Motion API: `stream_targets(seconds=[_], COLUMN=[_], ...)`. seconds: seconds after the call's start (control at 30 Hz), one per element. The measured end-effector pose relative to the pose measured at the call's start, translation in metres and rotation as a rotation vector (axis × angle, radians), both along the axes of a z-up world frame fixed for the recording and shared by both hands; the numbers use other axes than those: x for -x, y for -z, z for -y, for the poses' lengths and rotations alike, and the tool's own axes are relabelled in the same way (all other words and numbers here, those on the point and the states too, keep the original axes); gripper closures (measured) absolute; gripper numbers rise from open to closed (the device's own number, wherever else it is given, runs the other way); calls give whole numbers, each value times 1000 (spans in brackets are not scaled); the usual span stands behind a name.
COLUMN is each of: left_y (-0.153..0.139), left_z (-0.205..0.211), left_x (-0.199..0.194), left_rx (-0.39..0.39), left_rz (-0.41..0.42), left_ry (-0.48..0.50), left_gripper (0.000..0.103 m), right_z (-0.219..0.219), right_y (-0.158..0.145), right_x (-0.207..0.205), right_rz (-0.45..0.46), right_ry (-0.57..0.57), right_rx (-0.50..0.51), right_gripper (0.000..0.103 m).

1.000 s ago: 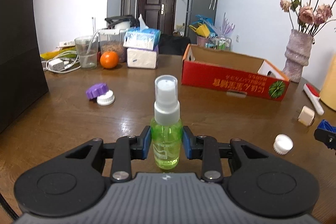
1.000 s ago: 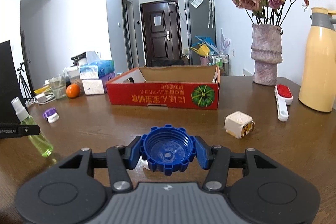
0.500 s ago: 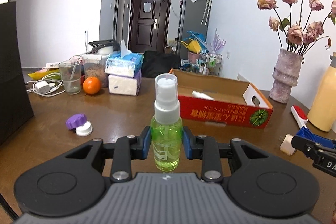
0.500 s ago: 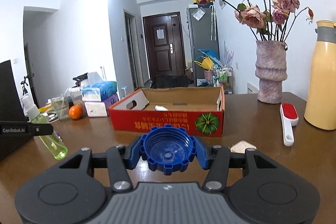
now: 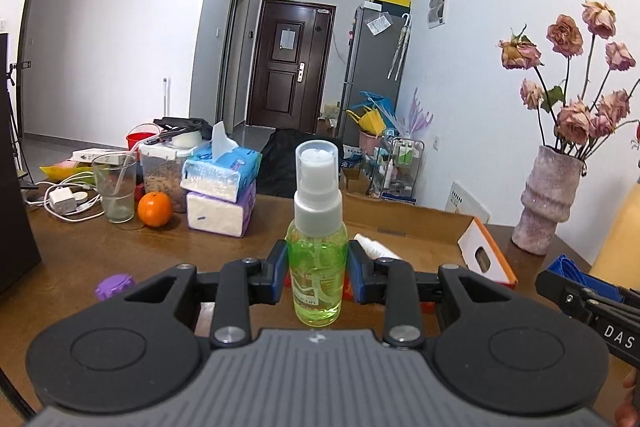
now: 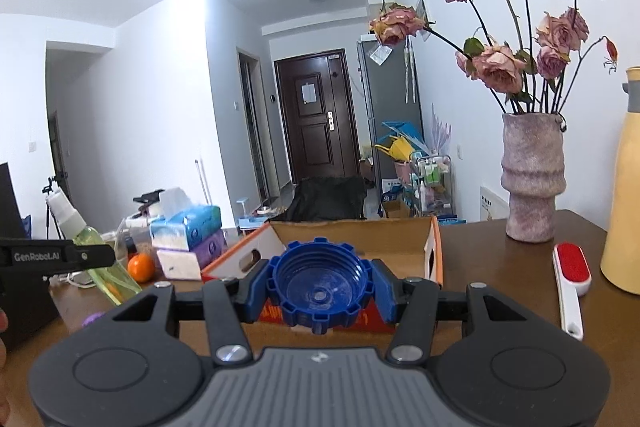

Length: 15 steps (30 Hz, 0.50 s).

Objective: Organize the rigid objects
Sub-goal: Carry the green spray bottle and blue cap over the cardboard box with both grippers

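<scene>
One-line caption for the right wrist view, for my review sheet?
Right tool gripping a blue cap before the red cardboard box.

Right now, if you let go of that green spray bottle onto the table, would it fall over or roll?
Probably tippy: the green spray bottle is tall and narrow with a small base. Its round body would likely roll once on its side. It looks nearly full of liquid, so fairly heavy for its size, and its smooth plastic may be slippery.
</scene>
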<state>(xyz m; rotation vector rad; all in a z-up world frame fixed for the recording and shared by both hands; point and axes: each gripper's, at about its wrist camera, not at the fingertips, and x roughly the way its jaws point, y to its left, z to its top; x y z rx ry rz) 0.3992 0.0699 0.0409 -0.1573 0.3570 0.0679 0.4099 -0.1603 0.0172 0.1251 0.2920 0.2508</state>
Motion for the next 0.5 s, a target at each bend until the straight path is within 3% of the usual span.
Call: stream_targets(seconds=[0.5], left_y=[1], left_z=[14], left_x=[-69], left_rx=[29], left_rz=[7], left_ry=[-14], left_gripper=[72], right_z=[-7], right_y=[-10], right_x=[-72], right_rz=[-1], right_ry=[26], right_rx=[2], right_gripper=[51])
